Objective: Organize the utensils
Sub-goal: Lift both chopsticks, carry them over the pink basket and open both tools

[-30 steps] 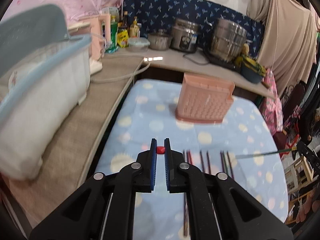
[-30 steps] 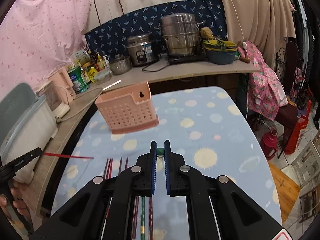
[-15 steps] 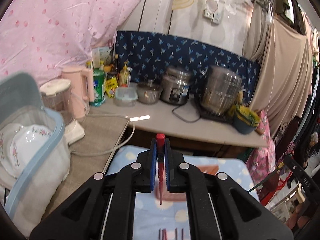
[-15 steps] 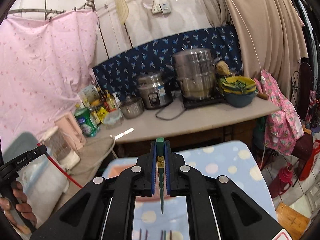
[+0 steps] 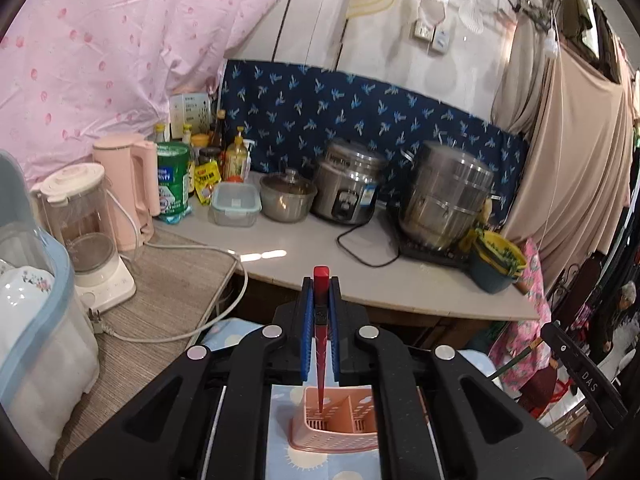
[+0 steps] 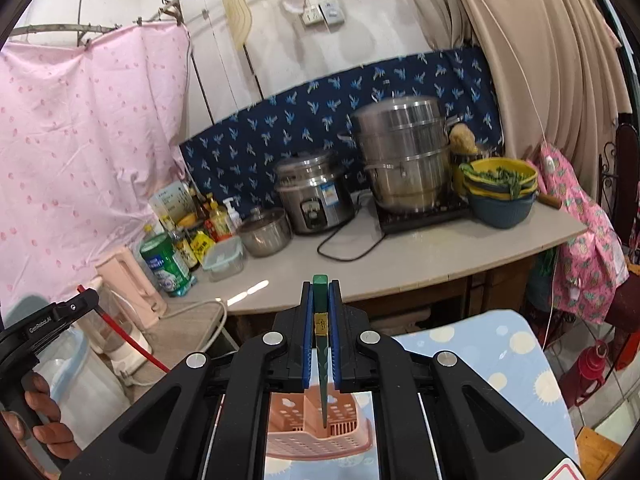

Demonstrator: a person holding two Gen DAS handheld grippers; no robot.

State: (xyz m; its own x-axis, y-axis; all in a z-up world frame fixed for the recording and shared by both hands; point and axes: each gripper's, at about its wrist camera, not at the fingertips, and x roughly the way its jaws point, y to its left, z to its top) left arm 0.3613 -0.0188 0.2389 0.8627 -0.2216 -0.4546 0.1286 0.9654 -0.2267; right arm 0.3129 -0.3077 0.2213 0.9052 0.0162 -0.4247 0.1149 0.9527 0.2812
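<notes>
Left wrist view: left gripper (image 5: pixel 321 292) clamped tight on 1 red chopstick (image 5: pixel 320 344), thin tip hanging above pink utensil basket (image 5: pixel 320 436) on dotted tablecloth (image 5: pixel 316 466).

Right wrist view: right gripper (image 6: pixel 320 292) clenched on 1 green chopstick (image 6: pixel 322 360), tip pointing down over same basket (image 6: pixel 316 444). Left gripper (image 6: pixel 86 298) visible far left, red chopstick (image 6: pixel 132 346) sticking out.

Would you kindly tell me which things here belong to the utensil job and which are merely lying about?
Job: red chopstick in left gripper, green chopstick in right gripper, pink holder.
Lying about: rice cooker, steamer pot, kettle, blender.
</notes>
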